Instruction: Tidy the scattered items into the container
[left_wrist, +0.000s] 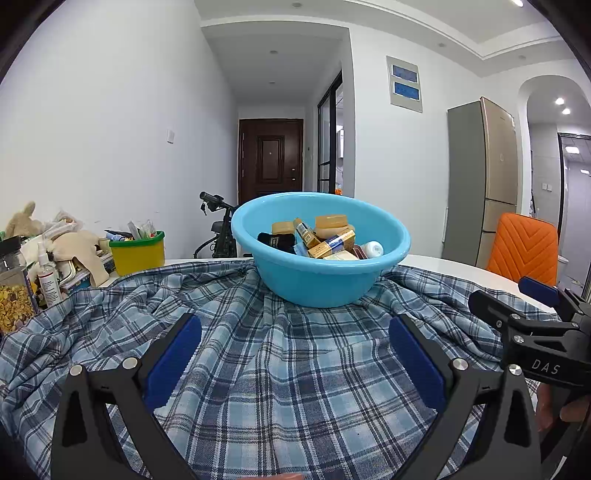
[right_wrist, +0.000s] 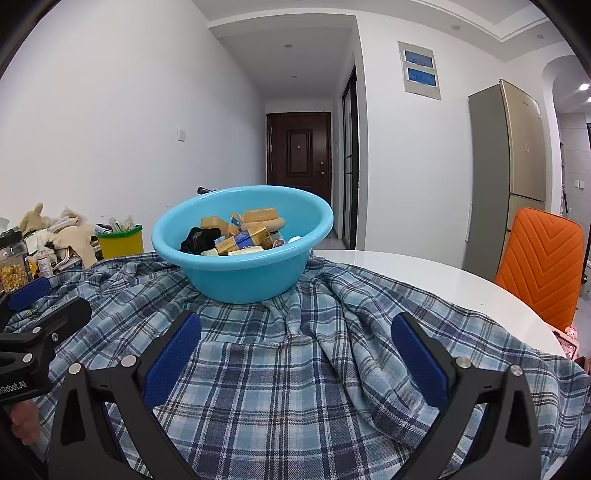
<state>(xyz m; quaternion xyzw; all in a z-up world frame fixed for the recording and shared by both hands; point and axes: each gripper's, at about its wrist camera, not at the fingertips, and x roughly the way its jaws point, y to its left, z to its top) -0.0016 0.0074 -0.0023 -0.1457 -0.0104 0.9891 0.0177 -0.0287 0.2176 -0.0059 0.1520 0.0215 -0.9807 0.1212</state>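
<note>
The left gripper holds its fingers apart and empty over the plaid cloth. The blue basin stands near the far edge of the worktop, already full of small boxes; they look light and stiff, easy to grip by the sides. The right gripper is likewise spread and empty.

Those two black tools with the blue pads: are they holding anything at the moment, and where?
Nothing is held. The left tool and the right tool both stand open over the plaid cloth, with only cloth showing between their pads.
</note>
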